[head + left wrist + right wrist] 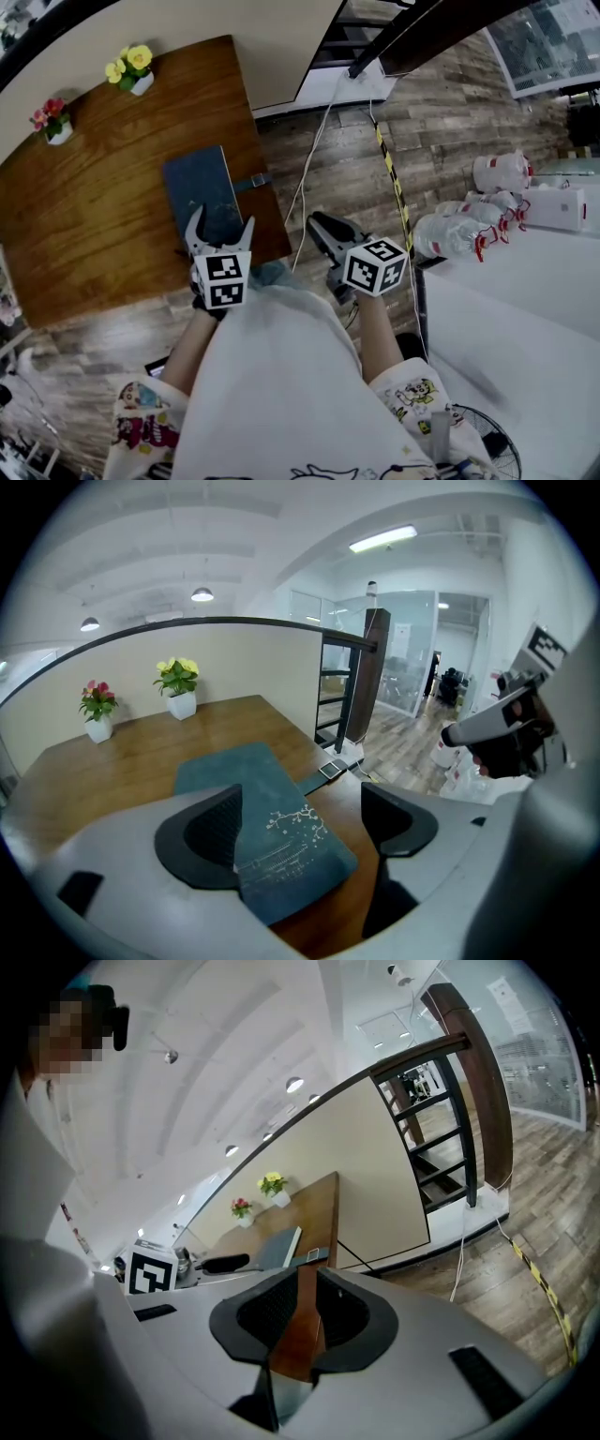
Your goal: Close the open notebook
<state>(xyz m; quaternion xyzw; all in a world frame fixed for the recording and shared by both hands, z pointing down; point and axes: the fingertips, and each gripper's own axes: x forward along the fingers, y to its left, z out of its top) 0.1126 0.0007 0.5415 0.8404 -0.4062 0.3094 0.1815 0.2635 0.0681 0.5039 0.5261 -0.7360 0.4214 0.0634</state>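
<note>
Notebook [197,187] lies shut on the surface [103,225].
Left gripper [221,221] hovers over the notebook's 6 o'clock end, jaws wide open; right gripper [319,225], at its 4 o'clock off the surface, has jaws barely apart, empty.

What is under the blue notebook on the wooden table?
Only the wooden table shows round the notebook, and a dark strap sticks out at its right edge. The cover hides anything beneath it, and the left gripper hides its near end in the head view.
</note>
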